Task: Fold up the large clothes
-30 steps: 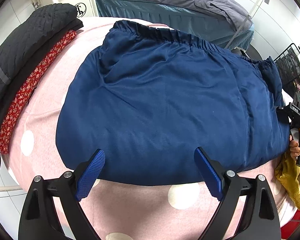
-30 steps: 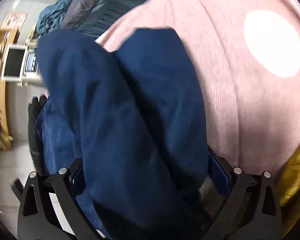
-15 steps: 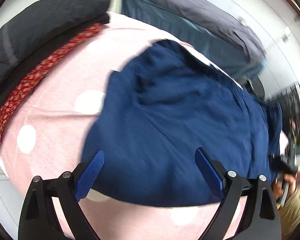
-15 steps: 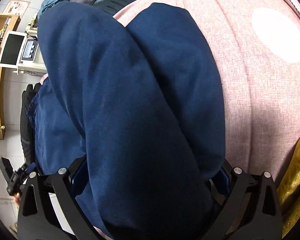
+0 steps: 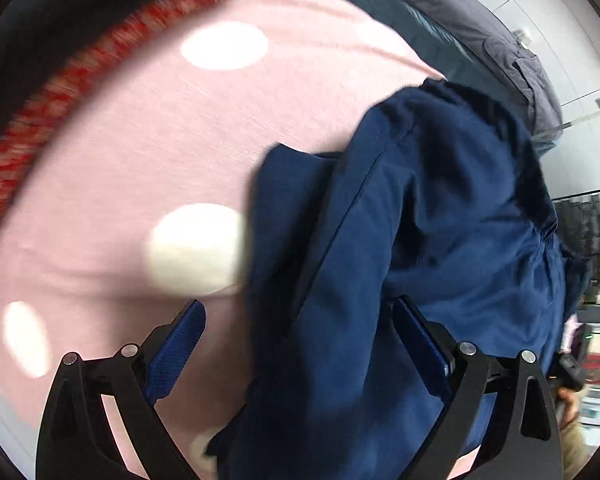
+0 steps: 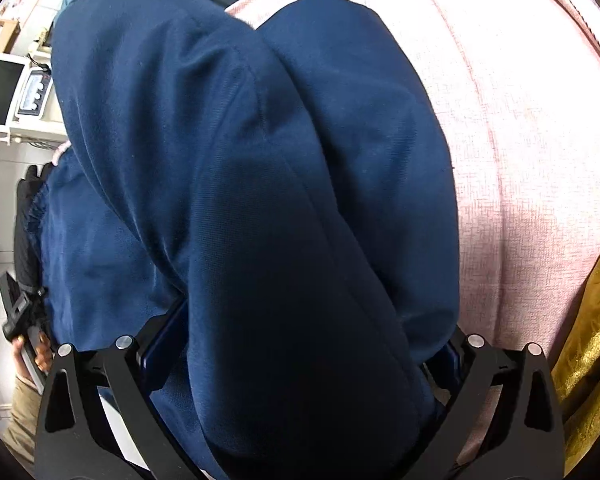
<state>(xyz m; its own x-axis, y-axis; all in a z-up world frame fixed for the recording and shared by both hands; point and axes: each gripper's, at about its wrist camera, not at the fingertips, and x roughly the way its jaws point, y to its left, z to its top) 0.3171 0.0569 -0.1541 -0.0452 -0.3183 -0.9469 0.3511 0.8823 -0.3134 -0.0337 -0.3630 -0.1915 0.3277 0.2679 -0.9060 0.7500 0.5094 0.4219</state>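
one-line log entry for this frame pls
phase: mid-fold | right gripper: navy garment bunched between fingers, grip unclear | left gripper: open, garment edge between fingers | surface: pink dotted cover

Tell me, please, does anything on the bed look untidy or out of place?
The blue garment is bunched and skewed rather than flat, heaped between the fingers of the right claw. A gold cloth lies crumpled at the pink cover's edge.
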